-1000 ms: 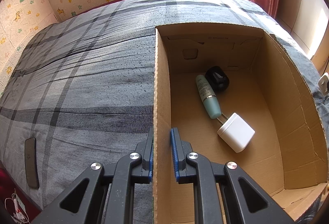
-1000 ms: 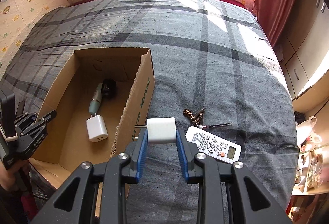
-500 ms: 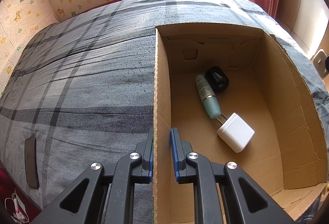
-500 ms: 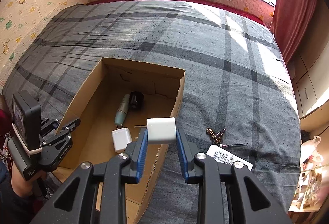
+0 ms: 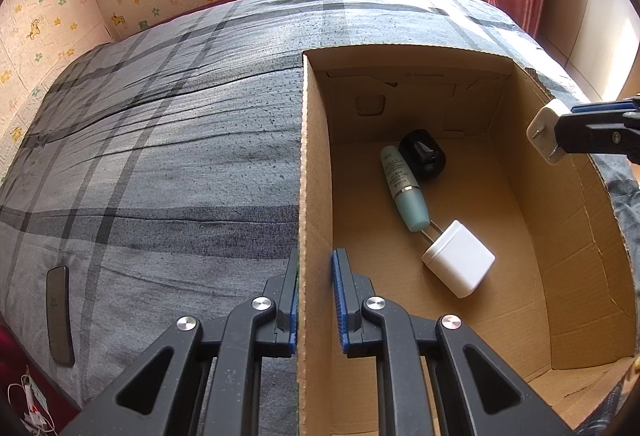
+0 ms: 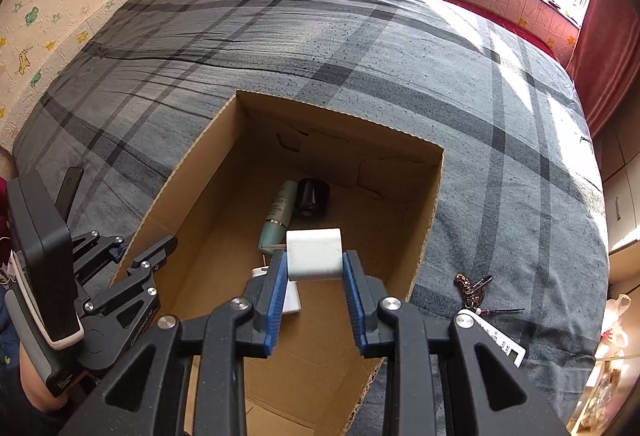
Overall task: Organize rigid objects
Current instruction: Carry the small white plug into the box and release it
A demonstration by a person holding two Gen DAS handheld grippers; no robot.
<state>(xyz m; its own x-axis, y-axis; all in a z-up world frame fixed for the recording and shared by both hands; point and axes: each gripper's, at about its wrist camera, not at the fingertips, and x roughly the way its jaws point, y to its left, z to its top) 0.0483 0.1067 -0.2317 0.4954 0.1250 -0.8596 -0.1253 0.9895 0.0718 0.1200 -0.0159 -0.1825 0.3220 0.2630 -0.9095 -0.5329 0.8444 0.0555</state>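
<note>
The right tool (image 6: 314, 278) grips a white charger (image 6: 314, 254) above the cardboard box (image 5: 576, 236), whose wall the left tool (image 5: 314, 302) clamps; premature release near that wall risks dropping it onto the bed (image 6: 360, 48).

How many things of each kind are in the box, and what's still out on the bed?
White charger plugs: 2, one in the cardboard box at, one held over it by the right gripper at
Teal tube: 1
Black object: 1
Remote control: 1
Key bunch: 1
Phone: 1
Total: 7
</note>
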